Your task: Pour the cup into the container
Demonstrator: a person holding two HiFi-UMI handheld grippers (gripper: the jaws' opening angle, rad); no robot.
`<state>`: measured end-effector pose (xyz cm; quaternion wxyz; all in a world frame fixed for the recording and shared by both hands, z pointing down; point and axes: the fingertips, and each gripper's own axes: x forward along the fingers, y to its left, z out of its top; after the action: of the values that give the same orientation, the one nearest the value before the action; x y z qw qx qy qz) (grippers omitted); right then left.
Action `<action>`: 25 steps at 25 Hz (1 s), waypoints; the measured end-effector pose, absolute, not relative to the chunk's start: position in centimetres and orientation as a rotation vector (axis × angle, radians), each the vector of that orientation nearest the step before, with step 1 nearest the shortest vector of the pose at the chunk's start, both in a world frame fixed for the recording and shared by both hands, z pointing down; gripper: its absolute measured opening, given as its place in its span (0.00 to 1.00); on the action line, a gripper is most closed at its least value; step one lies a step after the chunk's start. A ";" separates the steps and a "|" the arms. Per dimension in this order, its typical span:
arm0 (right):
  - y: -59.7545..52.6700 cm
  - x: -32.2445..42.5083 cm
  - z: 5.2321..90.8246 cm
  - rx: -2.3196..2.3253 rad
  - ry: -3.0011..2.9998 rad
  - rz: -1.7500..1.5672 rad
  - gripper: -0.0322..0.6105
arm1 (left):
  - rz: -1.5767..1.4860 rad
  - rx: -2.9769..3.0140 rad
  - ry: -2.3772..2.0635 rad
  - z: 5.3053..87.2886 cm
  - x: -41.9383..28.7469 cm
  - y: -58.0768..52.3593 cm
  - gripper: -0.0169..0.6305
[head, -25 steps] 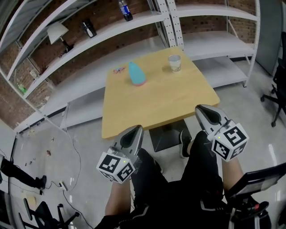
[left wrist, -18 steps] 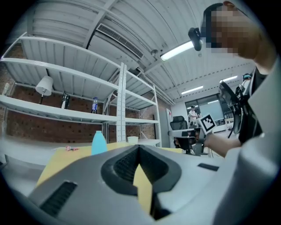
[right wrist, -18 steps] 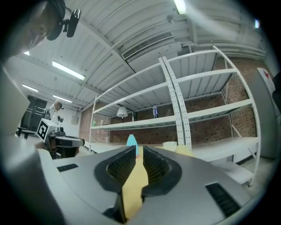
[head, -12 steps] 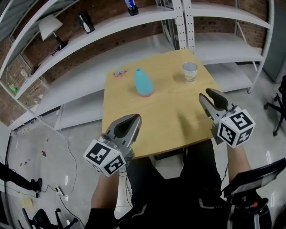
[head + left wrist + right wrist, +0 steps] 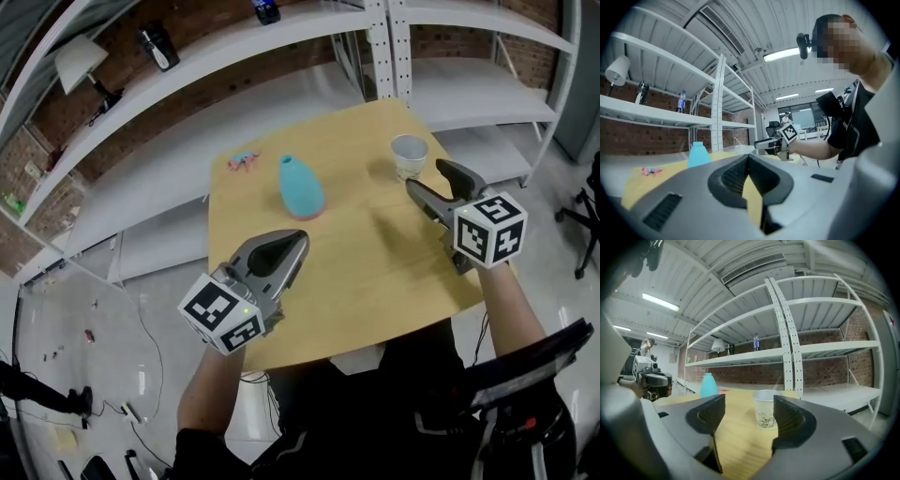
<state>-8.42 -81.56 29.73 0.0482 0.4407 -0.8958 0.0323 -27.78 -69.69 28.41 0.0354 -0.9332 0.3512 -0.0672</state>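
Note:
A white paper cup [image 5: 409, 153] stands upright near the far right corner of the wooden table [image 5: 356, 272]. The teal bottle-shaped container [image 5: 301, 187] stands left of it, mid-table. My right gripper [image 5: 437, 184] hovers just short of the cup; its jaws have just been opening and stand open with nothing between them. In the right gripper view the cup [image 5: 765, 408] shows a little ahead of the gap, and the container [image 5: 708, 385] is farther left. My left gripper [image 5: 296, 241] is shut and empty, over the table's near left part, with the container [image 5: 698, 153] ahead of it.
A small pink item [image 5: 243, 160] lies at the table's far left edge. White metal shelving [image 5: 281, 56] runs behind the table, with a dark bottle [image 5: 266, 9] and a lamp [image 5: 80, 64] on it. An office chair [image 5: 586, 202] stands at the right.
Both grippers have moved forward from above the person's lap to over the table. The right one has come close to the cup and its jaws have opened.

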 end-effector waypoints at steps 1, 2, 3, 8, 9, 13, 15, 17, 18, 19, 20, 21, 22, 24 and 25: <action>-82.3 -8.4 30.0 1.347 -2.712 0.105 0.53 | -0.214 -2.881 1.053 28.8 -27.6 -70.1 0.02; -82.9 -8.4 30.3 1.351 -2.693 0.112 0.55 | -0.220 -2.895 1.030 29.3 -27.4 -70.5 0.01; -83.5 -8.3 30.6 1.352 -2.675 0.119 0.56 | -0.222 -2.912 1.009 29.8 -27.2 -70.8 0.01; -85.9 -8.8 32.3 1.315 -2.619 0.160 0.59 | -0.171 -3.002 0.982 31.5 -27.1 -72.7 0.01; -86.2 -8.9 32.6 1.309 -2.613 0.172 0.59 | -0.181 -3.001 0.974 31.9 -27.1 -73.0 0.01; -87.7 -9.0 33.5 1.307 -2.581 0.197 0.59 | -0.162 -3.014 0.988 32.4 -27.3 -73.6 0.01; -88.4 -9.0 34.1 1.307 -2.565 0.216 0.59 | -0.155 -3.005 0.992 32.4 -27.4 -73.7 0.01; -88.9 -9.1 34.4 1.307 -2.564 0.230 0.59 | -0.158 -2.998 0.985 32.3 -27.5 -73.7 0.01; -89.1 -9.2 34.4 1.305 -2.567 0.233 0.59 | -0.161 -2.997 0.983 32.3 -27.6 -73.7 0.01; -89.3 -9.3 34.3 1.303 -2.568 0.233 0.59 | -0.167 -2.998 0.982 32.3 -27.6 -73.8 0.01; -89.5 -9.4 34.3 1.301 -2.567 0.235 0.59 | -0.180 -3.001 0.980 32.5 -27.6 -73.8 0.01; -89.7 -9.5 34.4 1.300 -2.563 0.239 0.59 | -0.200 -3.007 0.974 32.7 -27.6 -73.9 0.01; -89.9 -9.6 34.4 1.300 -2.559 0.244 0.59 | -0.219 -3.013 0.969 33.0 -27.6 -73.9 0.01; -90.1 -9.7 34.5 1.301 -2.553 0.254 0.59 | -0.232 -3.018 0.965 33.2 -27.6 -73.8 0.02; -90.2 -9.8 34.6 1.300 -2.552 0.259 0.59 | -0.231 -3.018 0.967 33.2 -27.6 -73.8 0.01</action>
<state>-9.83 -90.19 34.58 0.1325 0.4481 -0.8796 0.0893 -27.62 -73.76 33.24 -0.0179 -0.9496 0.3044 -0.0726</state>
